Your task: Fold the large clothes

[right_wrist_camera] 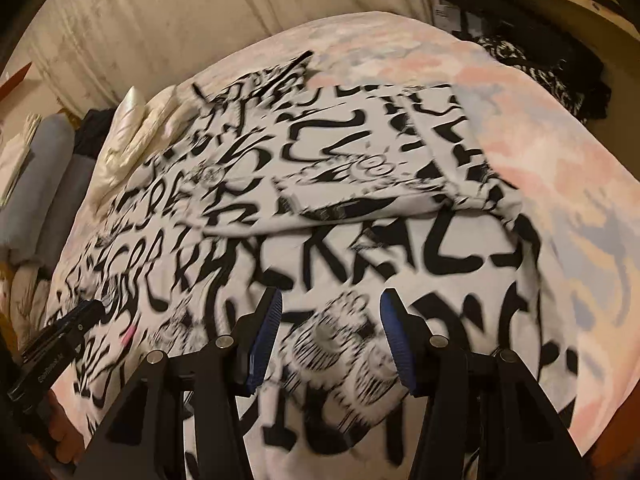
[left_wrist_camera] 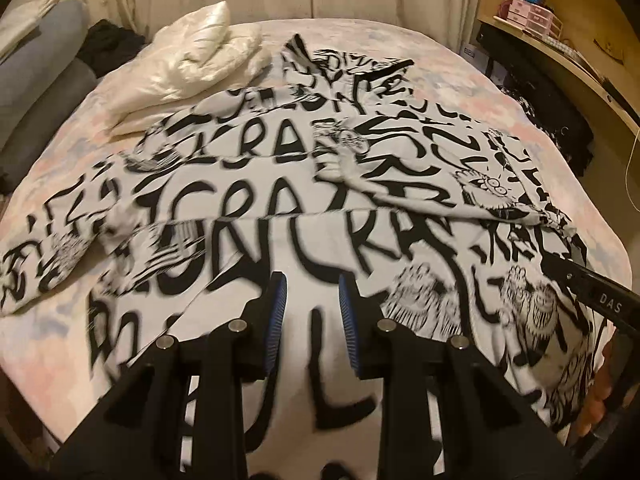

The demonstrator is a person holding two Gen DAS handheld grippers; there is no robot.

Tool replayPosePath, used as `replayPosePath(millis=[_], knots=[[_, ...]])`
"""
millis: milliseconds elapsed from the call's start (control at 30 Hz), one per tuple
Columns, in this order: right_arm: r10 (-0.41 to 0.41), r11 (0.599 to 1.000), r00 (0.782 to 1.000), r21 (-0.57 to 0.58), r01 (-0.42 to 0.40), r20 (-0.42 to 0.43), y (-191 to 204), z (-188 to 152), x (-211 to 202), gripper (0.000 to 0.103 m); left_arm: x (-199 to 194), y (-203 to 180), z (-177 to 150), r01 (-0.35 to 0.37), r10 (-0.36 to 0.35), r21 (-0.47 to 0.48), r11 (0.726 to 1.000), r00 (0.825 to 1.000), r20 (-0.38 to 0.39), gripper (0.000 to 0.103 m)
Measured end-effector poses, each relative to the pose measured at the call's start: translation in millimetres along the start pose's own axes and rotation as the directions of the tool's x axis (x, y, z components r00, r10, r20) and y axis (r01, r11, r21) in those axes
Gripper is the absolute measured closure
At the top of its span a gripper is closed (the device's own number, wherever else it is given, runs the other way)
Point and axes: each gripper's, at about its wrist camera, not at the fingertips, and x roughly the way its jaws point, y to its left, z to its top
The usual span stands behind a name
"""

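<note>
Surface: a bed (left_wrist_camera: 460,80) under a pastel pink-and-blue cover, pale curtains behind it.
Garment: a large white garment (left_wrist_camera: 248,216) printed with black lettering and cartoon figures lies spread across the middle of the bed, its sleeves folded in over the body; blur softens the print.
Left gripper (left_wrist_camera: 310,304): above the garment's near hem, blue-padded jaws a little apart; whether cloth is pinched between them cannot be told.
Right gripper (right_wrist_camera: 330,320): above the garment's near hem, jaws parted with printed cloth showing between them, pads not pressing it.
White bundle (left_wrist_camera: 192,52): a glossy padded item just beyond the garment's far left edge.
Shelf (left_wrist_camera: 560,40): wooden, right of the garment, off the bed.
</note>
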Motion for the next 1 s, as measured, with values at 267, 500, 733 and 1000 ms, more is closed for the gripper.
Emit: replayPosePath(millis=[267,500,733,1000], knots=[[0.045,0.996,0.999,-0.079,-0.044,0.017,58,-15,-30,0.051,-38,45,-18,-0.017,0.018,-0.050,0.999,0.999,0.028,0.071],[0.085,0.978,0.996,-0.194,-0.076,0.041,126,-12,-53,0.051,-57,90,-28,-0.022,0.025,-0.112,0.993,0.999,0.030,0.070],[0.127,0.939,0.992,-0.325,-0.113,0.022,205,-19,-51,0.051,-61,154,-38,-0.035,0.041,-0.228,0.973,0.999,0.022,0.063],[0.182,0.872,0.983,-0.464,-0.155,0.014,306,-30,-31,0.051,-54,234,-44,-0.113,0.123,-0.297,0.948,0.992,0.016,0.061]])
